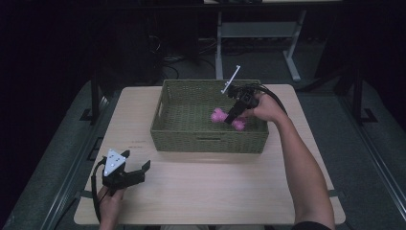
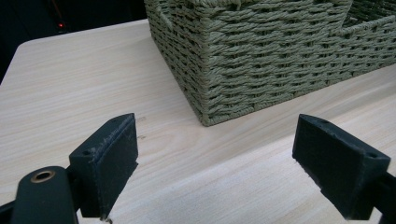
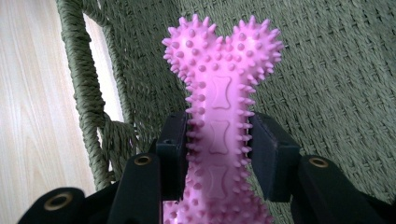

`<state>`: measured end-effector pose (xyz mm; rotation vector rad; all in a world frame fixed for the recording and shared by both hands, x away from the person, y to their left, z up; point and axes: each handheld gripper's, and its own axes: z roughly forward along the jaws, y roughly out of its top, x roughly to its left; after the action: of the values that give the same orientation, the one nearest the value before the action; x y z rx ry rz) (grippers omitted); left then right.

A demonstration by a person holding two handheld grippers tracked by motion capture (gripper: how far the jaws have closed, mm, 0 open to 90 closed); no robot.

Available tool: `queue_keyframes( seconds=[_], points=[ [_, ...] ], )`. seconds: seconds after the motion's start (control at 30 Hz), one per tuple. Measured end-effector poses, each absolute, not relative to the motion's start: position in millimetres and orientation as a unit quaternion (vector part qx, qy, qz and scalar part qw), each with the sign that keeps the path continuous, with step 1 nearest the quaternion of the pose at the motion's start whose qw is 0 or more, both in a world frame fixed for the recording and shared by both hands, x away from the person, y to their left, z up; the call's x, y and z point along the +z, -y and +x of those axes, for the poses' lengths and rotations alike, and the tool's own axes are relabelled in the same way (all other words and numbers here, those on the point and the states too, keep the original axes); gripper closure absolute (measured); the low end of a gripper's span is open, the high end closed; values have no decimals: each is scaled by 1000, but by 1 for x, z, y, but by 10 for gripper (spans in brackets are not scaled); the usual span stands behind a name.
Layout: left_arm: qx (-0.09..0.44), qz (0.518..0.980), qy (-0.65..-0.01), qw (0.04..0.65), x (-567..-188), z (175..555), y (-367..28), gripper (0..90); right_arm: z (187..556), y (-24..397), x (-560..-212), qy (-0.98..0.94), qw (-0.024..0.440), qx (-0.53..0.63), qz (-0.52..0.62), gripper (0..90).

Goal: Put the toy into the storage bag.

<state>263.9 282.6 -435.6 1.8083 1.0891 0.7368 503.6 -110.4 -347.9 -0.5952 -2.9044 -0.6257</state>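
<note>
Pink spiked toy bone (image 3: 219, 121), clamped at its shaft between the jaws of the right gripper (image 1: 233, 115), hangs low inside the woven green basket (image 1: 165, 122), toward the basket's right end and close to its near wall, with one knobbed end angled toward the middle. In the right gripper view the pads press the shaft from both sides, the bone's forked end pointing up toward the basket's woven wall and a handle slot (image 3: 100, 74). The left gripper (image 1: 125, 173) rests near the tabletop's near-left corner, jaws spread wide and holding nothing, well apart from the basket. The likeliest trouble from here appears to be the soft spikes: they could catch in the weave or on the rim if the bone is lifted at a slant, and a grip on a rubbery shaft may let the toy twist or slip free. The basket itself looks light and could drag across the table (image 1: 206, 187) if snagged. Open room lies straight up through the basket's mouth and across the bare near half of the tabletop; the walls hem in every sideways move.
</note>
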Motion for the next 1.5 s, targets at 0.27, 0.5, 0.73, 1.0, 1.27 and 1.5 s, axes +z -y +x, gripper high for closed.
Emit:
queue_keyframes(
  seconds=[0.27,0.5,0.73,1.0,1.27,1.5],
  points=[
    [294,729,-436,437,-436,265,-282,137,504,112,-352,956,58,-211,-198,581],
    [295,728,-438,438,-436,265,-283,137,504,111,-360,955,64,-209,-200,580],
    [296,729,-436,438,-436,264,-283,137,503,110,-364,955,67,-207,-200,580],
    [296,728,-437,438,-436,264,-283,136,503,111,-363,955,68,-208,-202,580],
    [296,727,-437,438,-436,264,-283,137,504,109,-365,954,68,-209,-202,577],
    [296,727,-437,439,-436,264,-283,137,504,109,-365,954,70,-208,-206,568]
  ],
)
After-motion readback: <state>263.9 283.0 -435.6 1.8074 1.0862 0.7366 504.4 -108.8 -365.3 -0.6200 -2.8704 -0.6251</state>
